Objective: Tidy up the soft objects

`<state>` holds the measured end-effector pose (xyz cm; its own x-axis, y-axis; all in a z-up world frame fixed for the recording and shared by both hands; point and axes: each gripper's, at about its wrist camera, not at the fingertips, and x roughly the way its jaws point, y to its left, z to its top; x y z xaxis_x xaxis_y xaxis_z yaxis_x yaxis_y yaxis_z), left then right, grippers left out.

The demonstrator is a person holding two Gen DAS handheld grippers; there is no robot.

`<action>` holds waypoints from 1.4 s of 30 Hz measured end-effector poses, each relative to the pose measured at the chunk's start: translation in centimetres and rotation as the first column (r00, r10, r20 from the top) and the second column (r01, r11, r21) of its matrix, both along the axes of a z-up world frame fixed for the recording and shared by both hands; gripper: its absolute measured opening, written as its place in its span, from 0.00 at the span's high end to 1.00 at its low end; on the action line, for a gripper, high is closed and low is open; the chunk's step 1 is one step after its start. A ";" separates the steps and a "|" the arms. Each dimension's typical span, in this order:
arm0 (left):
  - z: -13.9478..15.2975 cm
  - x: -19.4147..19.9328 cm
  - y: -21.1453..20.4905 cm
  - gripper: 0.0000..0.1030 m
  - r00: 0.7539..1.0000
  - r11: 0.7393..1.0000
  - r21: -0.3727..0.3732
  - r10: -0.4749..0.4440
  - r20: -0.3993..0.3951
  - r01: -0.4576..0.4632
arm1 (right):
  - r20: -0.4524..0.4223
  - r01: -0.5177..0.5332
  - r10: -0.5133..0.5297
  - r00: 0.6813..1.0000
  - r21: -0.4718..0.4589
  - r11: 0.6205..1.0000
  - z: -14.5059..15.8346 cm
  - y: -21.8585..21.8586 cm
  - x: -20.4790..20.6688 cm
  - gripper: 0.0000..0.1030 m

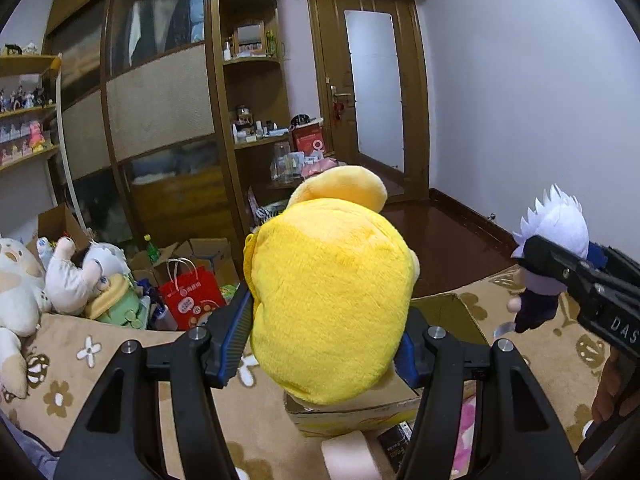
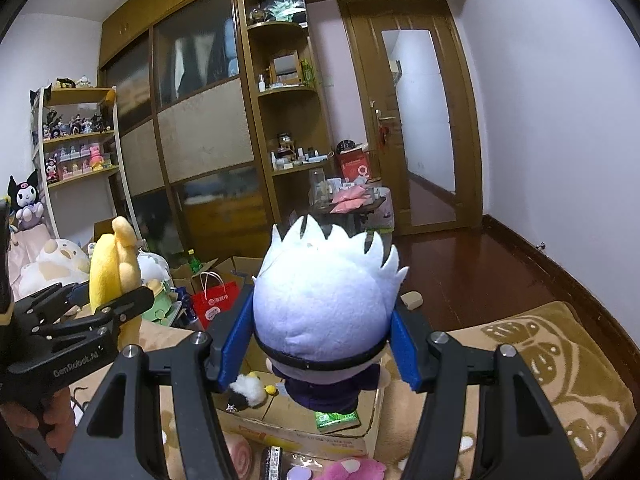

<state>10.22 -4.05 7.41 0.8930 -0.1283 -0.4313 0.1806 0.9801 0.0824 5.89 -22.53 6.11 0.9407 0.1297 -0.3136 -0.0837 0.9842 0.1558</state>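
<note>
My left gripper [image 1: 326,344] is shut on a big yellow plush toy [image 1: 332,292], its blue pads pressing both sides, held above an open cardboard box [image 1: 444,310]. In the right wrist view the same yellow plush [image 2: 114,276] hangs at the left in the left gripper [image 2: 100,308]. My right gripper [image 2: 322,344] is shut on a white-haired doll [image 2: 324,304] in dark clothes, lifted over the cardboard box [image 2: 304,434]. That doll [image 1: 554,240] also appears at the right edge of the left wrist view, clamped in the right gripper [image 1: 560,264].
The box sits on a tan flower-patterned blanket [image 1: 80,364]. Inside it lie a small black-and-white plush [image 2: 248,394] and a green packet [image 2: 336,420]. Several plush toys [image 1: 60,276] are piled at left, beside a red paper bag [image 1: 192,300]. Wardrobe, shelves and a door stand beyond.
</note>
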 end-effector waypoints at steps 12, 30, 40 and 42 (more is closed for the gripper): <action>-5.6 4.0 -0.3 0.41 0.993 1.000 0.006 0.005 -0.121 -0.004 | -0.068 -0.008 0.008 0.998 0.000 1.000 -3.8 0.2 3.0 0.37; -11.6 7.2 -2.1 0.38 0.968 0.994 0.100 -0.013 -0.249 0.039 | -0.150 -0.075 0.061 0.987 -0.087 0.993 -9.4 2.4 6.4 0.36; -11.6 7.3 -2.0 0.37 0.966 0.995 0.089 -0.021 -0.259 0.046 | -0.160 -0.077 0.058 0.985 -0.113 0.991 -10.1 2.7 6.4 0.36; -11.5 7.3 -2.0 0.37 0.966 0.995 0.082 -0.027 -0.258 0.050 | -0.161 -0.074 0.056 0.985 -0.108 0.991 -10.2 2.6 6.4 0.36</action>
